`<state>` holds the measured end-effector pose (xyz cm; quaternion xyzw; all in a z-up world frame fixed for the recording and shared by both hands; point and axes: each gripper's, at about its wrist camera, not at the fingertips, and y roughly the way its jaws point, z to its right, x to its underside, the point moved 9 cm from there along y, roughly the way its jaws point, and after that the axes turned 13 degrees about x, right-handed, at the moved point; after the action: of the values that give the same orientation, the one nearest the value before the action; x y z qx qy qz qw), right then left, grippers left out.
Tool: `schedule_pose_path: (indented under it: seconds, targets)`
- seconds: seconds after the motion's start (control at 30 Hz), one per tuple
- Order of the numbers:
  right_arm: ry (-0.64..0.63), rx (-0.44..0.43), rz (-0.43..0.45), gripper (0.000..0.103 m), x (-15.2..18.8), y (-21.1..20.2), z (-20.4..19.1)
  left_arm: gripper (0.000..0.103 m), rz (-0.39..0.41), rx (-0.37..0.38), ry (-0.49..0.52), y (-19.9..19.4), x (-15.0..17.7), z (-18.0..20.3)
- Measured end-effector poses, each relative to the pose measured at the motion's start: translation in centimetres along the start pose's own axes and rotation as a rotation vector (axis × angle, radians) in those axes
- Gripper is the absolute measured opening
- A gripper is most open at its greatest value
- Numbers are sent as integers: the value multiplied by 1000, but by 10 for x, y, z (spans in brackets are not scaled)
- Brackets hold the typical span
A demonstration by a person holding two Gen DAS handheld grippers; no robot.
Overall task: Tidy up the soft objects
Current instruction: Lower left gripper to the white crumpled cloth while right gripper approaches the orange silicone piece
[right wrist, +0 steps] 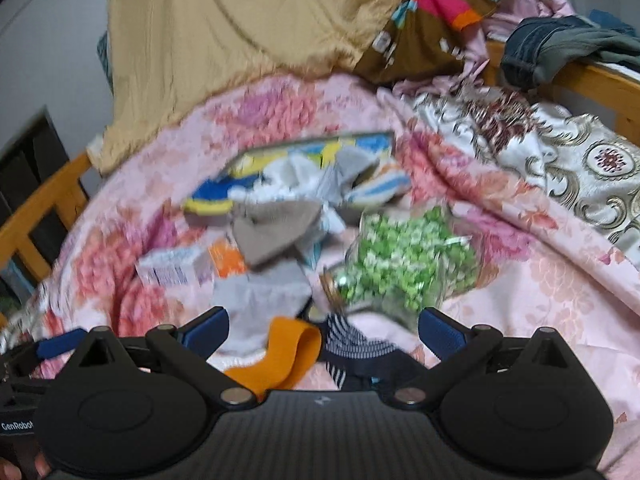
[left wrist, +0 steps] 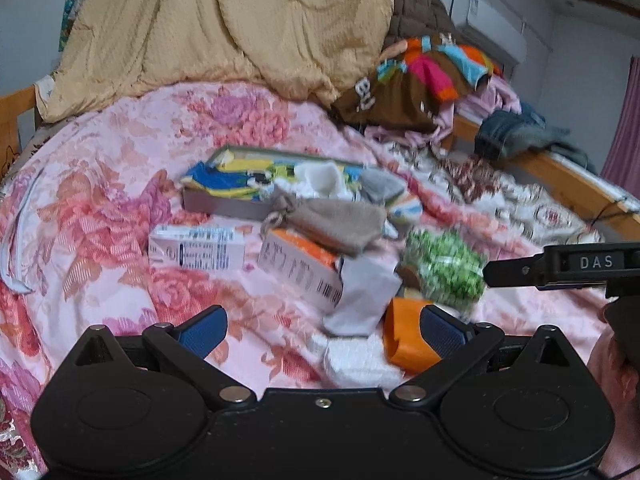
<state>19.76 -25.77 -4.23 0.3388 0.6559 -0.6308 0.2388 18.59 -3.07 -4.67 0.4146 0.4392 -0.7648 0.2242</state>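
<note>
On a pink floral bedspread [left wrist: 100,200] lies a shallow box [left wrist: 224,204] holding several socks, with a beige drawstring pouch [left wrist: 336,220] against its front. Nearer me are a grey sock [left wrist: 360,296], a white sock [left wrist: 356,360] and an orange sock [left wrist: 404,336]. My left gripper [left wrist: 324,334] is open above them, its right pad beside the orange sock. My right gripper [right wrist: 324,330] is open too. The orange sock [right wrist: 280,356] and a navy striped sock [right wrist: 352,348] lie between its fingers, ungripped. From the left wrist camera its body [left wrist: 560,268] enters at the right.
A white carton [left wrist: 196,248] and an orange-and-white carton [left wrist: 300,268] lie among the socks. A clear container of green bits [right wrist: 404,264] lies on its side. A yellow quilt [left wrist: 220,32], a brown garment [left wrist: 400,92], jeans [left wrist: 516,132] and a wooden rail [left wrist: 576,184] border the bed.
</note>
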Motion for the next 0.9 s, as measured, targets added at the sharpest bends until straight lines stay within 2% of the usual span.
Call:
schedule_pose_path:
  seconds: [0.13, 0.27, 0.37, 0.6, 0.9]
  targets:
    - [-101, 16, -112, 103, 19, 19, -15, 102, -48, -24, 25, 8, 11, -1]
    - [-175, 30, -130, 103, 28, 22, -26, 102, -95, -22, 75, 14, 18, 3]
    - [-176, 26, -135, 103, 29, 21, -27, 102, -122, 0, 52, 18, 23, 3]
    - [-204, 55, -145, 103, 29, 24, -25, 102, -142, -13, -53, 19, 27, -11]
    - [-418, 89, -87, 102, 42, 18, -55, 102, -147, 89, -335, 26, 30, -31]
